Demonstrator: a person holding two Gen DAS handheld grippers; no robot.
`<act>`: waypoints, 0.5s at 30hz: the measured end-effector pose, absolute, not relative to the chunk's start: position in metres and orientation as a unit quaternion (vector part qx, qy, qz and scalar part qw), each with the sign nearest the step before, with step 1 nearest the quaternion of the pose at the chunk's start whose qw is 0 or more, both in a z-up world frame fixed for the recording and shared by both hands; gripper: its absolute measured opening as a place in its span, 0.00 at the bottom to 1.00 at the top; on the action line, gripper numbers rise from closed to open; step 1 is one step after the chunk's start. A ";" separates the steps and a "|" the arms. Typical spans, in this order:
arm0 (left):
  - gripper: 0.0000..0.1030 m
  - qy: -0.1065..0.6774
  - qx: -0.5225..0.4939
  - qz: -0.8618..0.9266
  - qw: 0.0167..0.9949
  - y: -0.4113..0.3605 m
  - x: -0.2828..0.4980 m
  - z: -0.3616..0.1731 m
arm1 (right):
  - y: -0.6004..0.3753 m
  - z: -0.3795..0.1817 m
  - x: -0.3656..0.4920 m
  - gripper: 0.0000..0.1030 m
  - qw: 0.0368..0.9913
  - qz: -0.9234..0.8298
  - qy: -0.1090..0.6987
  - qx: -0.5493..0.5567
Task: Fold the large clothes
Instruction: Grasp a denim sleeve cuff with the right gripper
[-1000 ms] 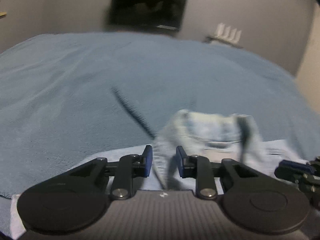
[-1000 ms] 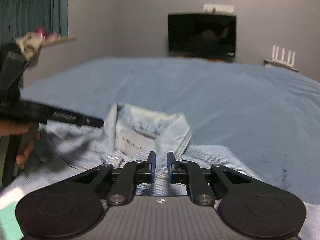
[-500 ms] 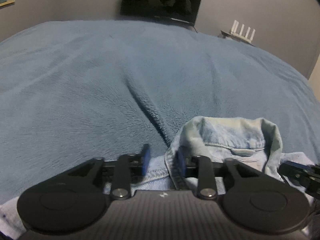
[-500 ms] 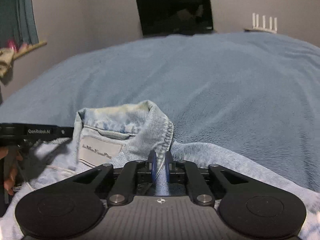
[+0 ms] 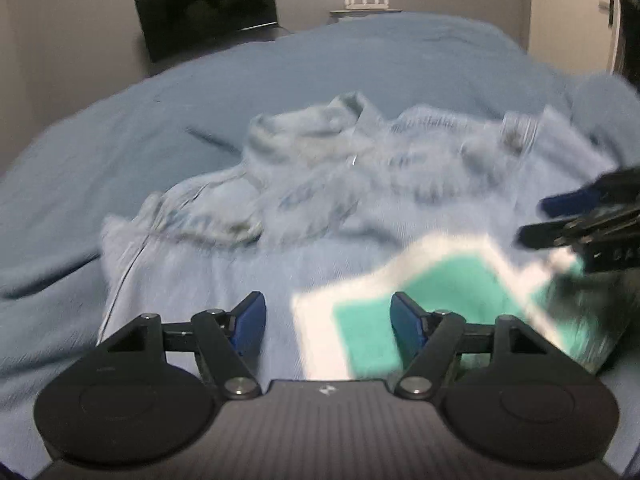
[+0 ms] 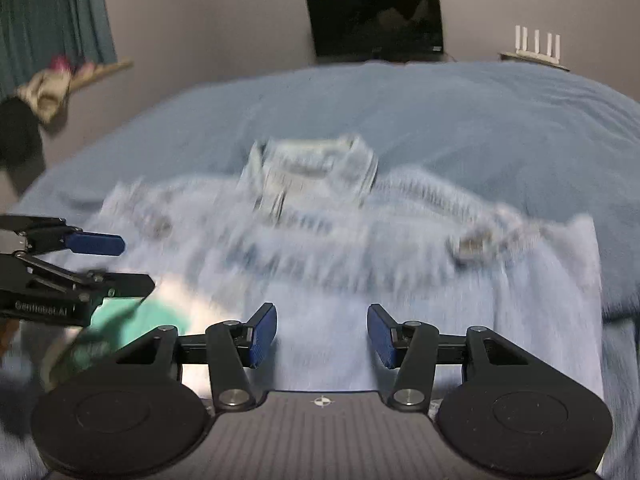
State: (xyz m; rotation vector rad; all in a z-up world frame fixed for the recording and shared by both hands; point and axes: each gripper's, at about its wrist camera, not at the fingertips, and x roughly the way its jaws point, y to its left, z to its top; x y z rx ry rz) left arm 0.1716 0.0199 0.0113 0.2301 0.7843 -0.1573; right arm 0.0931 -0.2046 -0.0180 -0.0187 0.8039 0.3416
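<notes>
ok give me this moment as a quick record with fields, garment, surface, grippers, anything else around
garment: light denim jacket, spread out, collar at the far end
surface: blue blanket on a bed
left gripper: open, empty, above the jacket
right gripper: open, empty, above the jacket
other item: green and white cloth on the jacket's near edge
background: dark screen on the wall

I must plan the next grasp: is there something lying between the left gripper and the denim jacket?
Yes. A green and white cloth lies on the denim jacket, in front of the open left gripper, towards its right finger.
</notes>
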 end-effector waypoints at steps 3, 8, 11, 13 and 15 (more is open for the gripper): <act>0.79 0.371 0.122 -0.062 0.919 0.036 0.159 -0.001 | -0.209 -0.027 0.070 0.43 0.918 0.113 0.366 -0.103; 0.86 0.390 0.092 -0.021 0.916 0.063 0.146 0.000 | -0.245 -0.023 0.055 0.02 0.931 0.057 0.356 -0.048; 0.86 0.390 0.059 -0.011 0.919 0.076 0.137 0.003 | -0.263 -0.019 0.050 0.09 0.932 0.068 0.355 0.027; 0.86 0.370 0.058 -0.012 0.927 0.075 0.129 0.006 | -0.277 -0.009 0.037 0.36 0.933 0.071 0.340 0.093; 0.88 0.353 0.059 -0.015 0.934 0.070 0.119 0.011 | -0.287 0.002 0.016 0.65 0.936 0.076 0.311 0.147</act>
